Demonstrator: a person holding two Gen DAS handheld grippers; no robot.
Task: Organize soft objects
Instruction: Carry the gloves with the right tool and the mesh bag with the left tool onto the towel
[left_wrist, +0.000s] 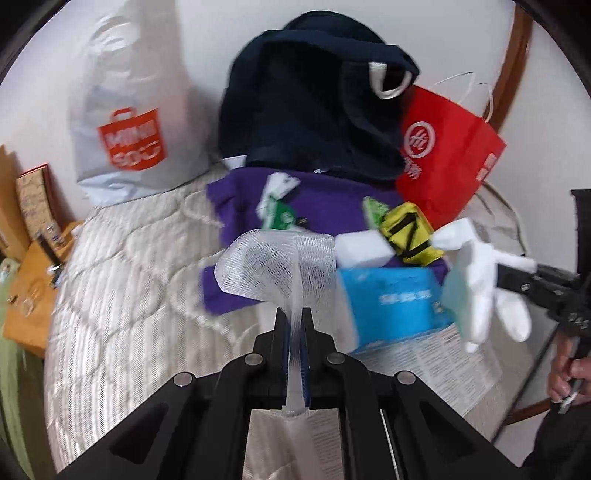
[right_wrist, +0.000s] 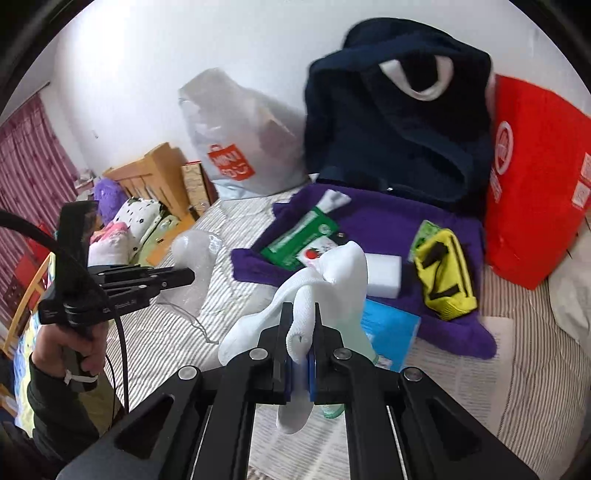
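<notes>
We read "MINISO" on the white bag (left_wrist: 125, 110). Left gripper (left_wrist: 294, 317) clamps mesh (left_wrist: 273, 258); right gripper (right_wrist: 303, 314) clamps a glove (right_wrist: 317, 280). Only the right view shows curtains (right_wrist: 26, 155).

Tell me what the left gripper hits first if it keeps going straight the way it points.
Probably the purple towel on the bed, just past the white mesh that the left gripper holds; depth is hard to judge.

White mesh net (left_wrist: 273, 266), white sock (right_wrist: 332, 284) dangling, pinched.

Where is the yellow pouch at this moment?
In both wrist views the yellow pouch lies on the purple cloth, between the white foam block and the red paper bag.
</notes>
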